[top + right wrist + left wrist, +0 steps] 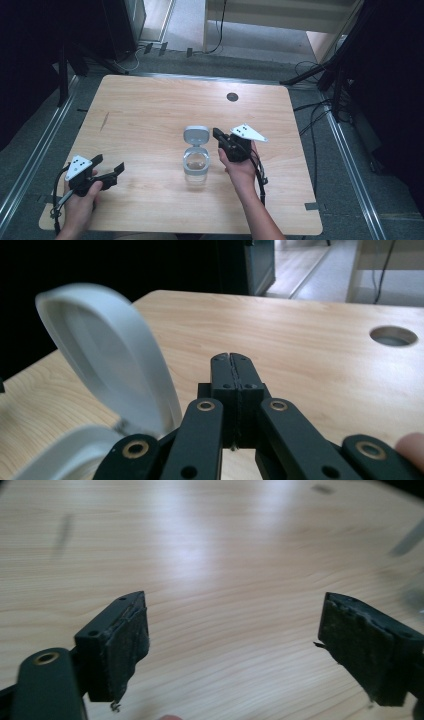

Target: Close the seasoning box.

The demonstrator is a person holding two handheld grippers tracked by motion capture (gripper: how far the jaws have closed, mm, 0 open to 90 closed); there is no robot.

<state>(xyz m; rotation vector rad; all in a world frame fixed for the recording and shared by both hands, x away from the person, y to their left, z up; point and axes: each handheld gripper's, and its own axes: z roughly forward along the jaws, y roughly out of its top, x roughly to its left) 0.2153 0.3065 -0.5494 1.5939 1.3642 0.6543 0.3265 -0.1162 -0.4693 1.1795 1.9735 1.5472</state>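
- Container [195, 169]: clear tub with flip lid [196, 135] swung up and back, mid-table [150, 110]; mouth left open, likely for access.
- Right gripper [218, 134]: mine, jaws pressed together on nothing, tip just beside lid's edge, placed as if to nudge it.
- Left gripper [109, 167]: mine, jaws spread wide, parked near front-left corner, well apart from container, seemingly waiting.

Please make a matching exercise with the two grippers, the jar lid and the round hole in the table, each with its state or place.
1 left gripper
2 right gripper
3 jar lid
4 round hole

a flipped open behind the clear jar
b jaws shut, empty
c far part of the table
d jaws wide apart, empty

Pairs: 1-d, 2-b, 3-a, 4-c
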